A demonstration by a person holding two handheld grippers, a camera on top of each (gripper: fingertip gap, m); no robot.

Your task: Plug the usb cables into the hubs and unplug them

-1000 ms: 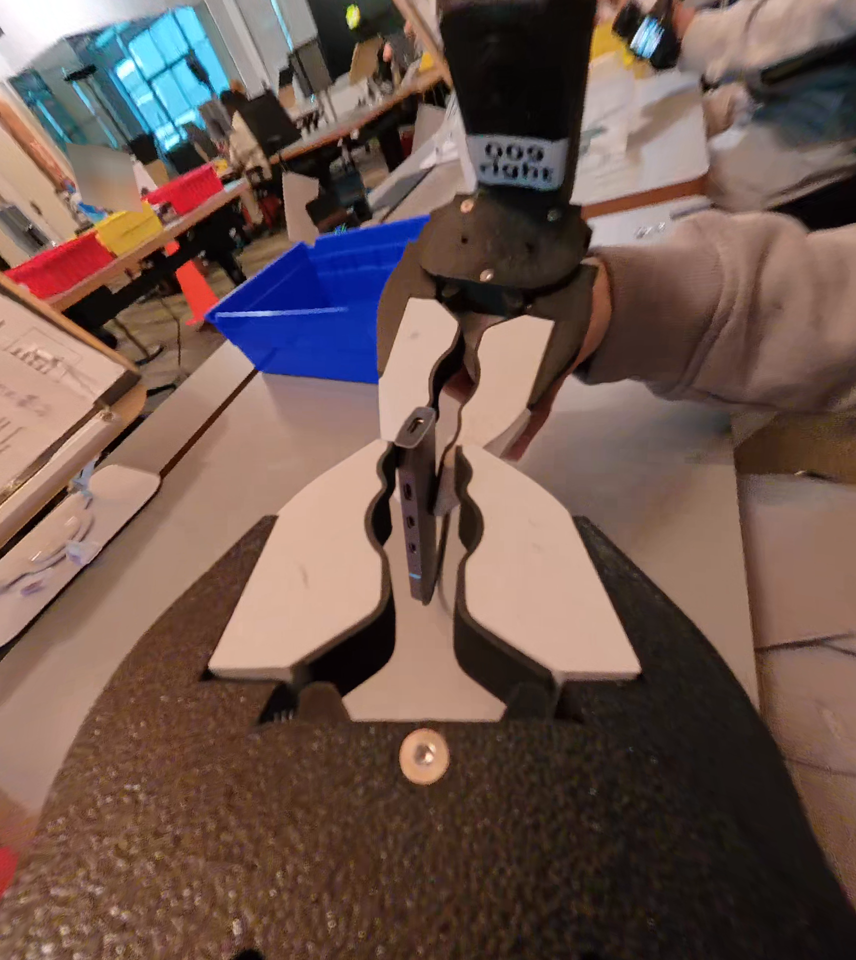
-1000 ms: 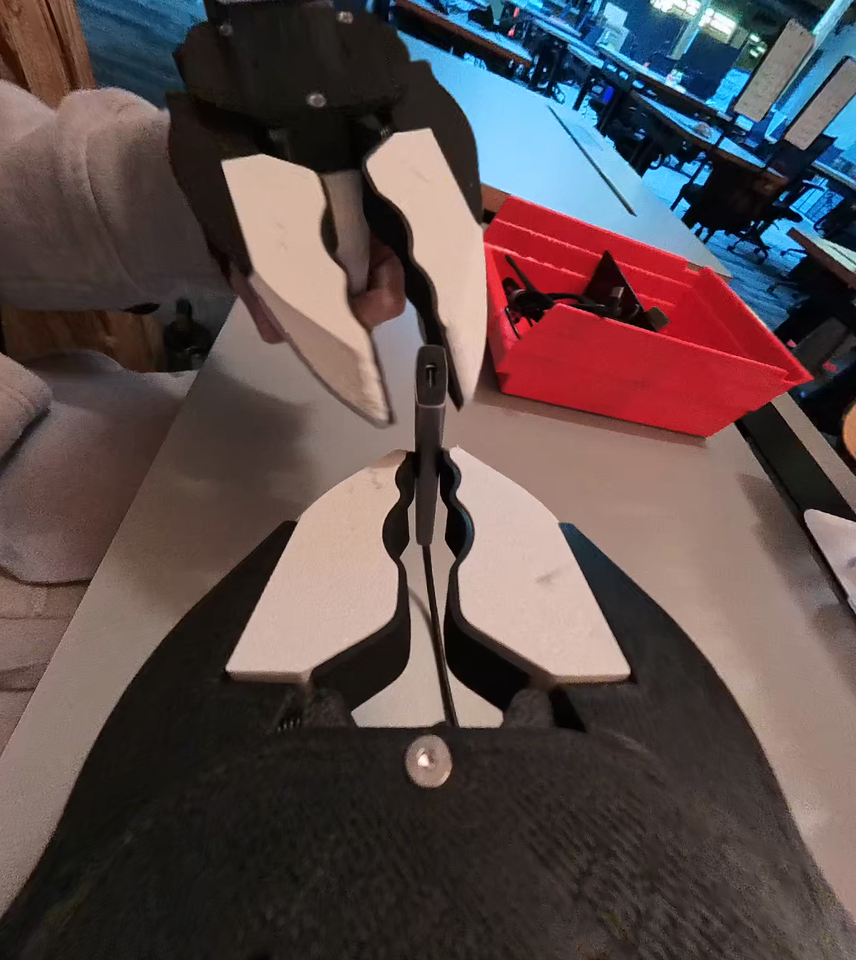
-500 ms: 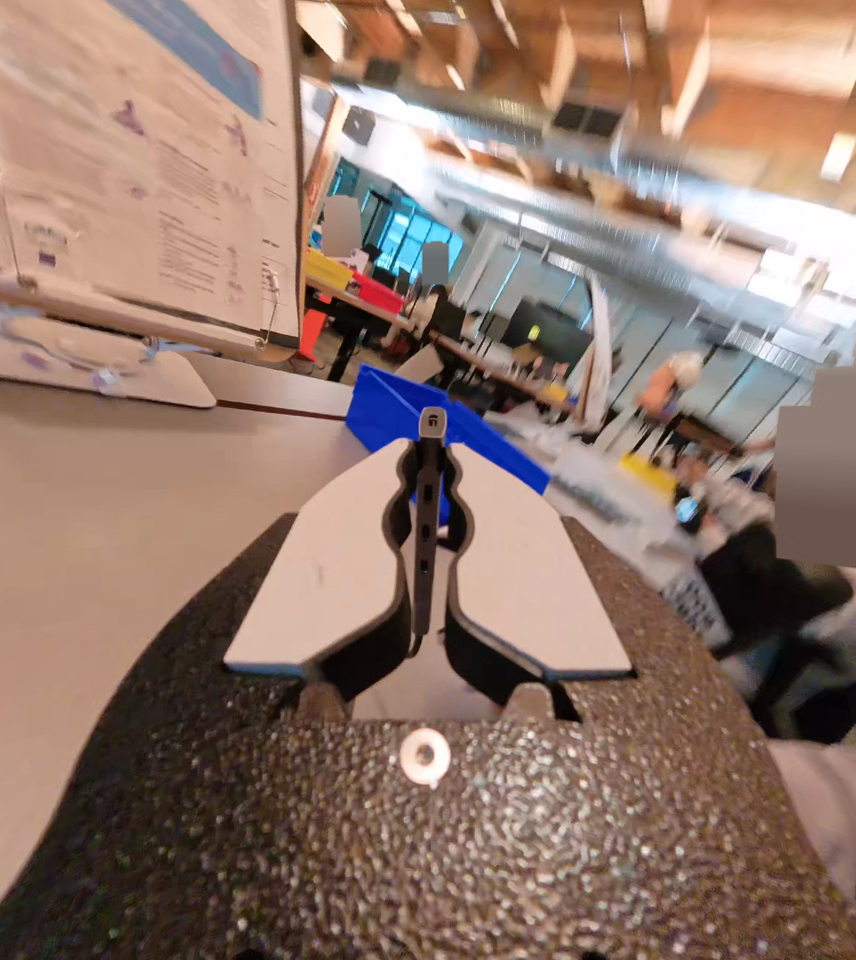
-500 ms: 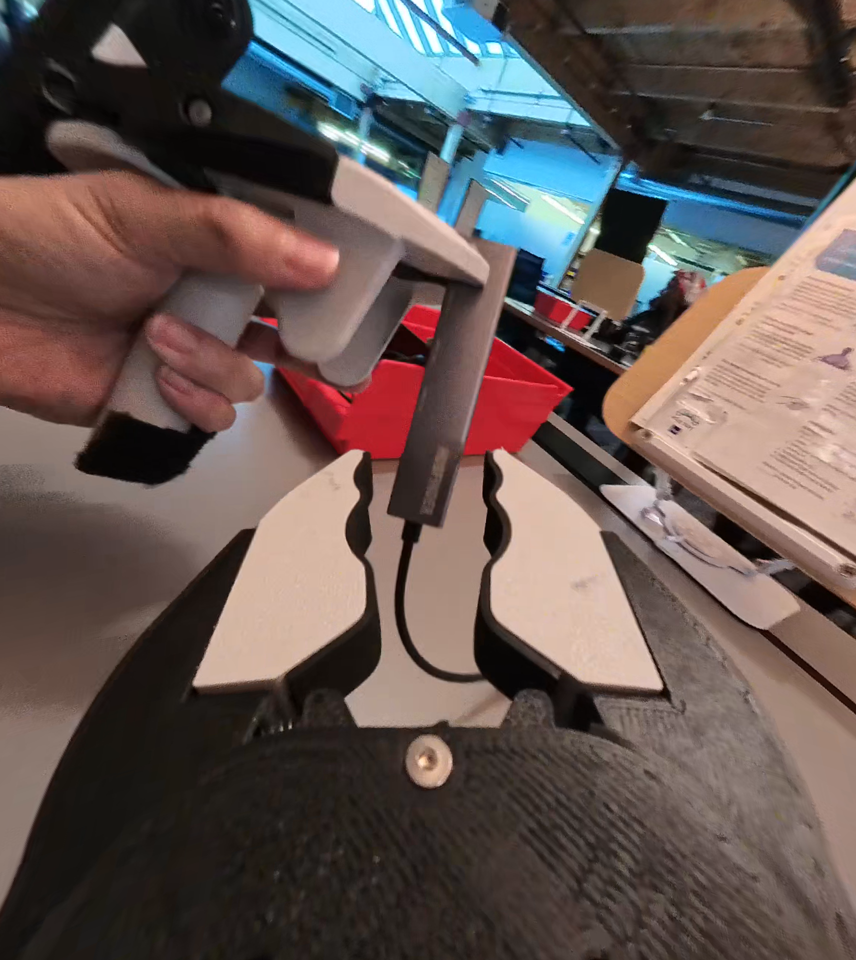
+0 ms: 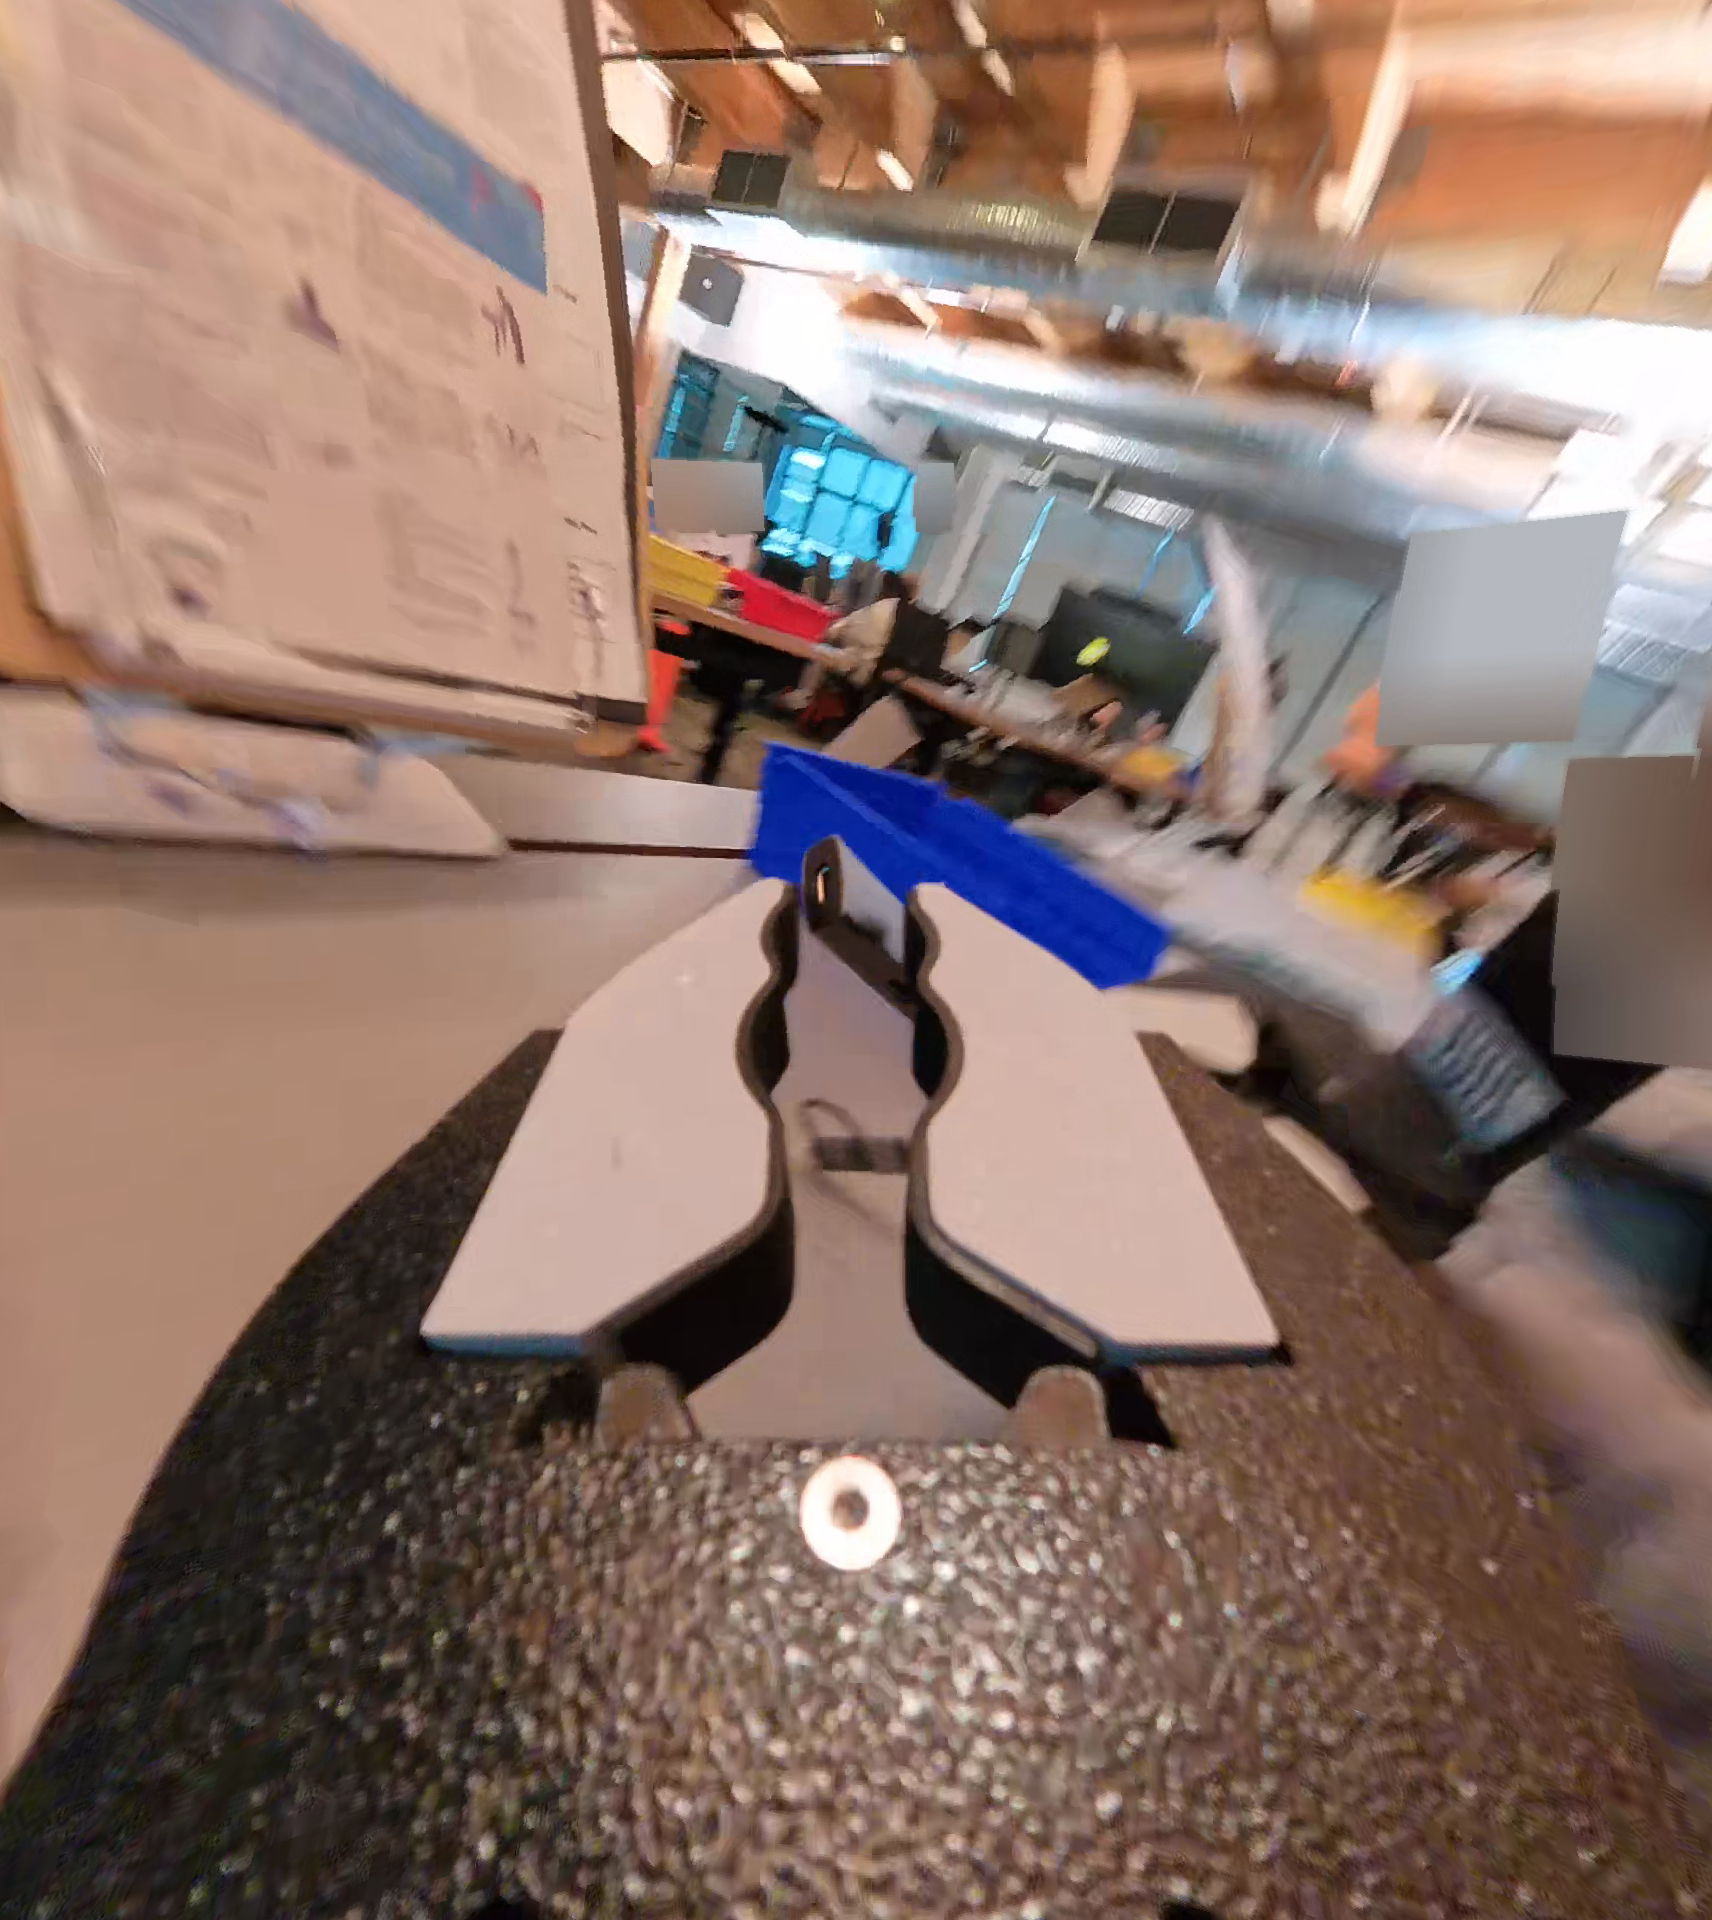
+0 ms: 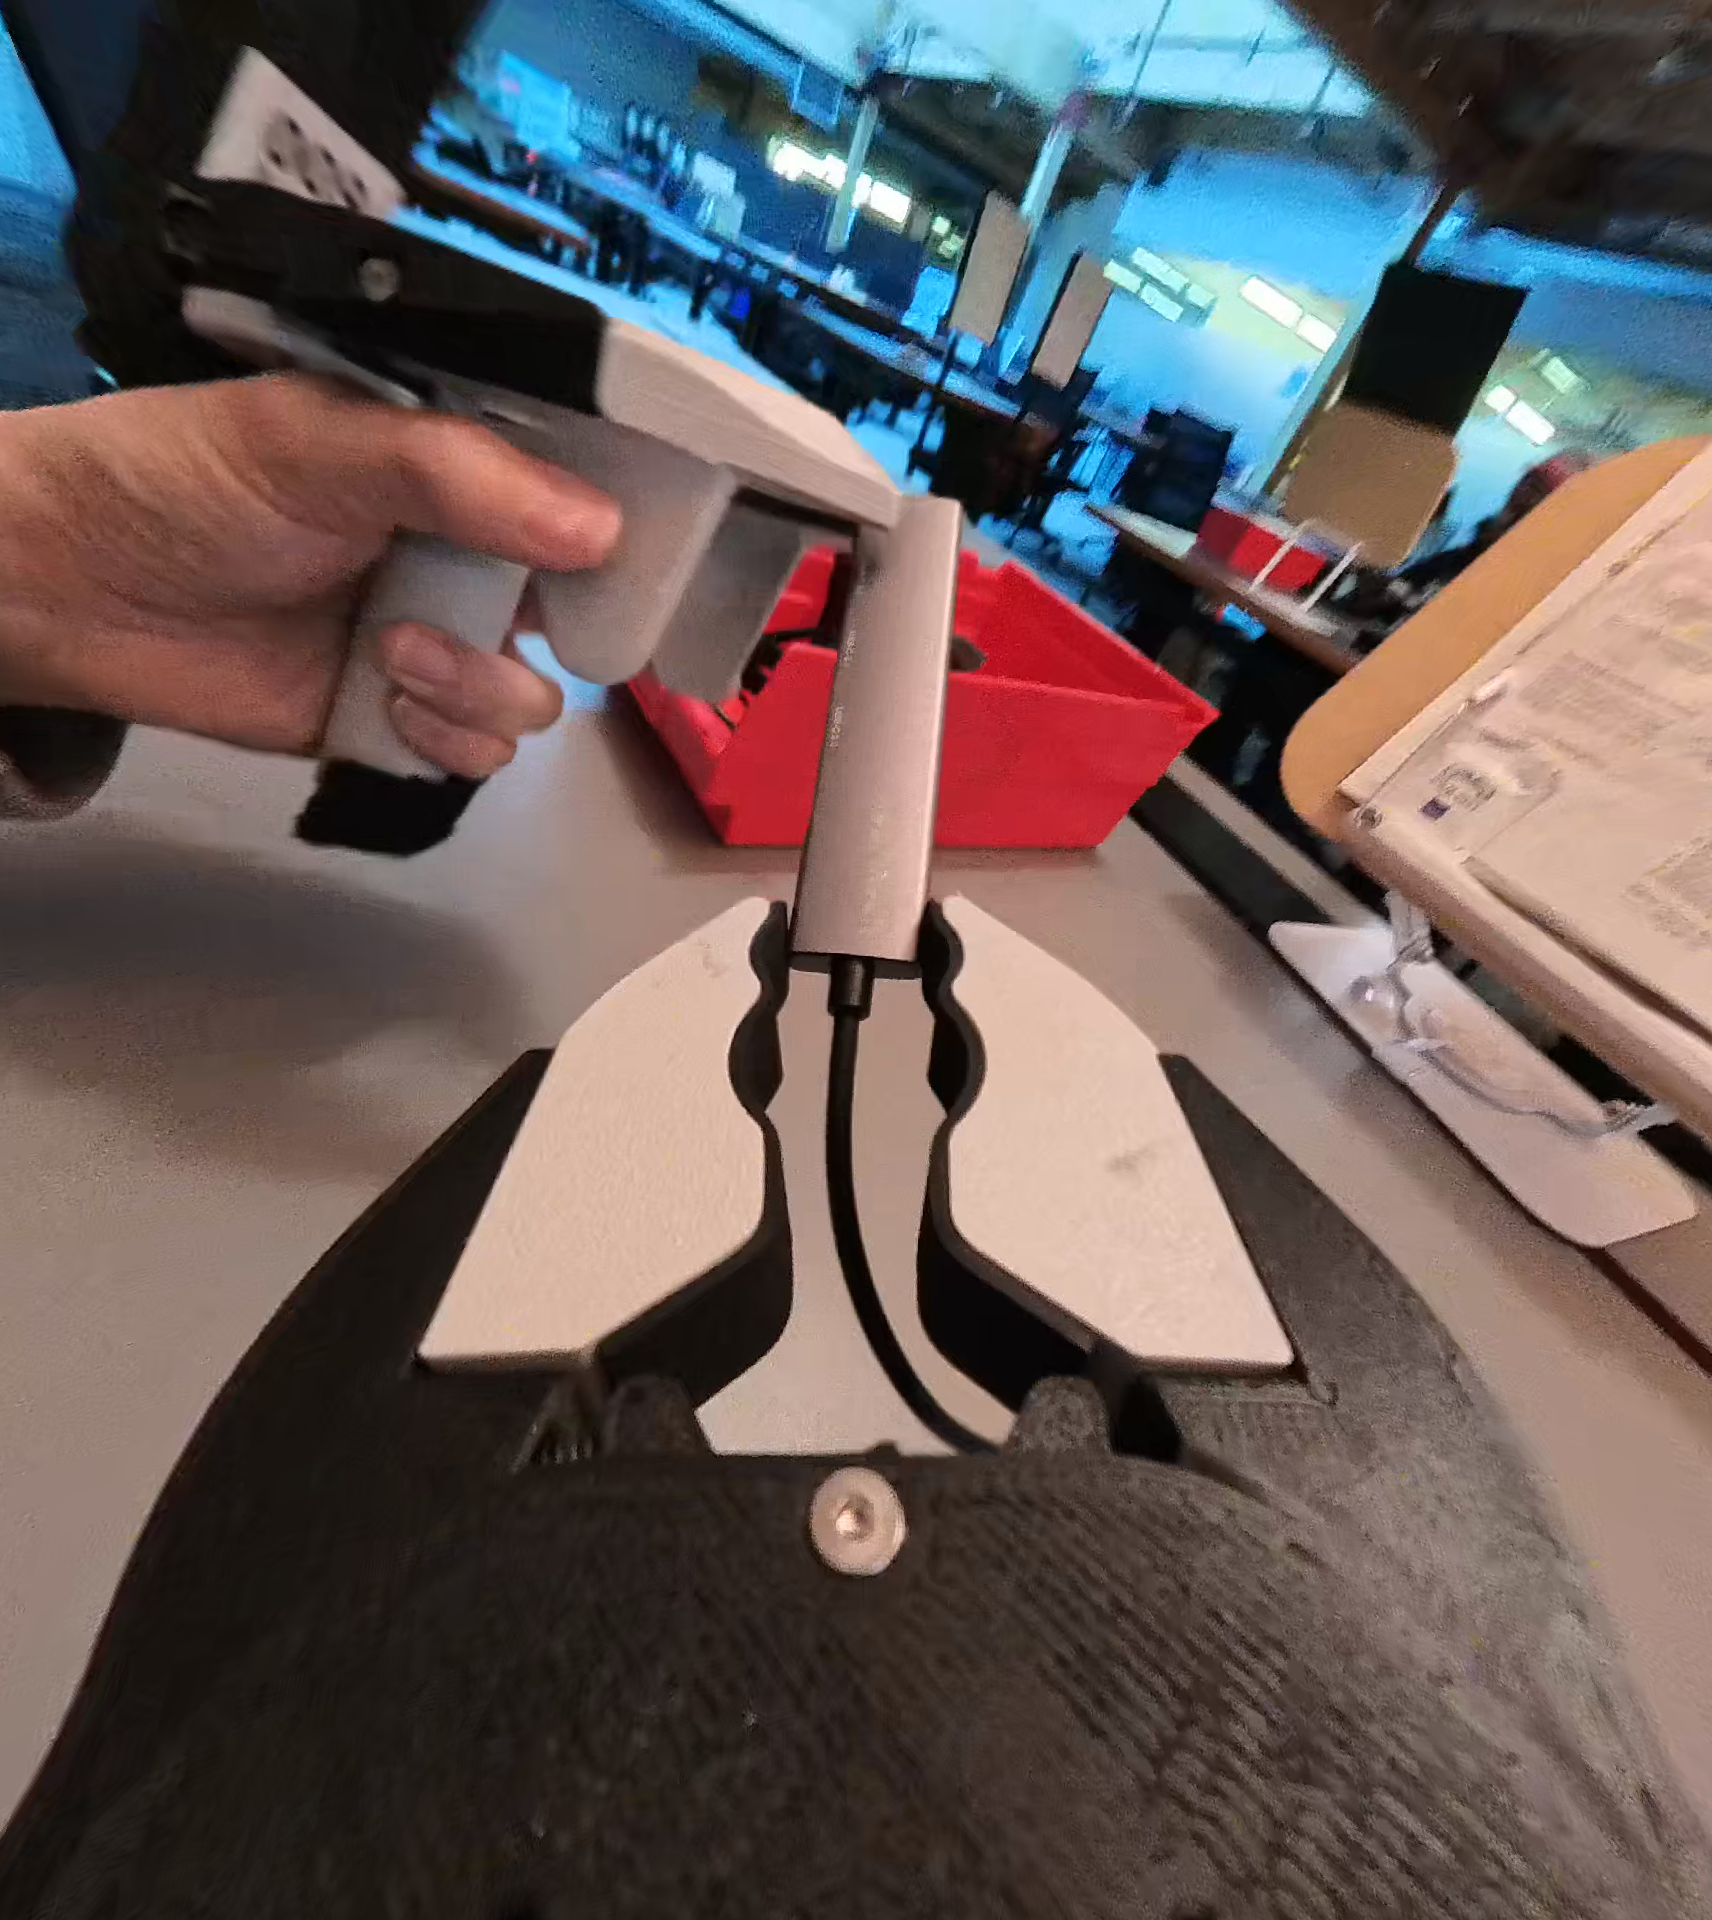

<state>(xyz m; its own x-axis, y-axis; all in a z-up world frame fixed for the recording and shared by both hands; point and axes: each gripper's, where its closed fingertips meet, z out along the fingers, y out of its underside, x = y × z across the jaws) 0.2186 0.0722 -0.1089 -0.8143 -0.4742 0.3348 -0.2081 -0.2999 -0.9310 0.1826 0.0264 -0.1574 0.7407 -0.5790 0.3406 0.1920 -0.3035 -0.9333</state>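
Around me: pale grey matte worktop; blue plastic bin and red plastic bin at opposite ends; tilted wooden board with printed sheets; exposed timber ceiling; silver duct; blue-lit windows; rows of long tables.

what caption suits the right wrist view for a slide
Right gripper pinches the cable end of the hub; left gripper at its top.

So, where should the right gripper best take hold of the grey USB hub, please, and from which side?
Grip the USB hub at its lower, cable end, across its two narrow edges, coming from below along its length. It stands nearly upright, broad face to the right wrist camera; the left gripper occupies its top, and the right gripper's fingertips flank that lower end.
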